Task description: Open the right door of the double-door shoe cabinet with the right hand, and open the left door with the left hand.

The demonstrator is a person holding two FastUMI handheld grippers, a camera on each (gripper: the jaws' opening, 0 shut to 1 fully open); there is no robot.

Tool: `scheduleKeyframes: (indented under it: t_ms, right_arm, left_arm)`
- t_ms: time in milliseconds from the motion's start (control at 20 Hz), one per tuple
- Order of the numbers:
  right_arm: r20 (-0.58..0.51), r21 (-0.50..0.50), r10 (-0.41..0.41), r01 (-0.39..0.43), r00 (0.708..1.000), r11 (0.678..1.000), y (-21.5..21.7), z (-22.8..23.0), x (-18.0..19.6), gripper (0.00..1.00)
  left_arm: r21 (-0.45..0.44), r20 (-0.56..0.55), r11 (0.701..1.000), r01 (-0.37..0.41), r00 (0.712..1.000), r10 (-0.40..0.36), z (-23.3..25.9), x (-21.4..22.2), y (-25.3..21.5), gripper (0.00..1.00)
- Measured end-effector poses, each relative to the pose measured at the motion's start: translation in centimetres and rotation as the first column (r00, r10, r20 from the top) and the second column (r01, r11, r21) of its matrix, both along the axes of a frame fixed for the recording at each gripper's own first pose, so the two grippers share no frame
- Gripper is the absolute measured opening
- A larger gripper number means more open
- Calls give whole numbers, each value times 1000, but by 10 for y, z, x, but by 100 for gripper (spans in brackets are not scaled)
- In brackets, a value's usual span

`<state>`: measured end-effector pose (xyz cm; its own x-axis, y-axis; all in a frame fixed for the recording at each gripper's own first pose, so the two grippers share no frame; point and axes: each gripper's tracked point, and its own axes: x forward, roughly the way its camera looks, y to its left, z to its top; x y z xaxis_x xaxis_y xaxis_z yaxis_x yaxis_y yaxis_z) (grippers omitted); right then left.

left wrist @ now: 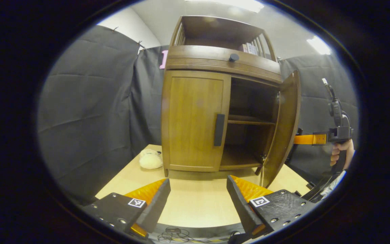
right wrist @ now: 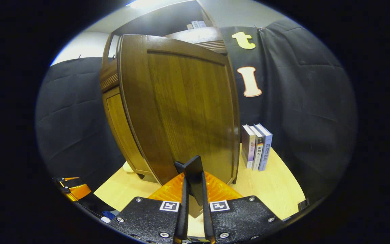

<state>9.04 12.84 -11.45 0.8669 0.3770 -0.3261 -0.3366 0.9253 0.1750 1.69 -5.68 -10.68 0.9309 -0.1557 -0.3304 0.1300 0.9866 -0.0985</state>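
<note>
The wooden shoe cabinet [left wrist: 222,64] stands on a light table. Its left door [left wrist: 195,122] is closed, with a dark vertical handle [left wrist: 219,129] at its inner edge. The right door [left wrist: 283,128] is swung out, showing shelves inside. My left gripper [left wrist: 198,181] is open low in front of the cabinet, well short of the left door. In the left gripper view a hand holds my right gripper [left wrist: 305,139] against the outer face of the right door. In the right gripper view the right gripper [right wrist: 192,171] is shut on the right door's dark handle [right wrist: 190,162], close to the right door [right wrist: 185,108].
A pale plush toy [left wrist: 150,159] lies on the table [left wrist: 195,206] left of the cabinet. Three books [right wrist: 256,147] stand upright on the table behind the open right door. A drawer with a round knob [left wrist: 233,57] sits above the doors. Black cloth walls surround the table.
</note>
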Motion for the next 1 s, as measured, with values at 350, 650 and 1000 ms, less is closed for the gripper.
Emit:
scheduleKeyframes:
  t_ms: [350, 650, 1000]
  right_arm:
    - [9, 15, -74, 73, 997, 997, -45, 1, -4, 11]
    - [34, 0, -56, 56, 998, 998, -87, 3, 2, 7]
    - [24, -22, -47, 47, 999, 999, -150, 3, 27, 4]
  left_arm:
    - [7, -10, 996, 90, 996, -90, -7, 21, -47, 100]
    - [-19, 31, 991, 131, 991, -130, 5, 47, -92, 100]
    - [-56, 76, 997, 62, 995, -58, 30, 89, -145, 100]
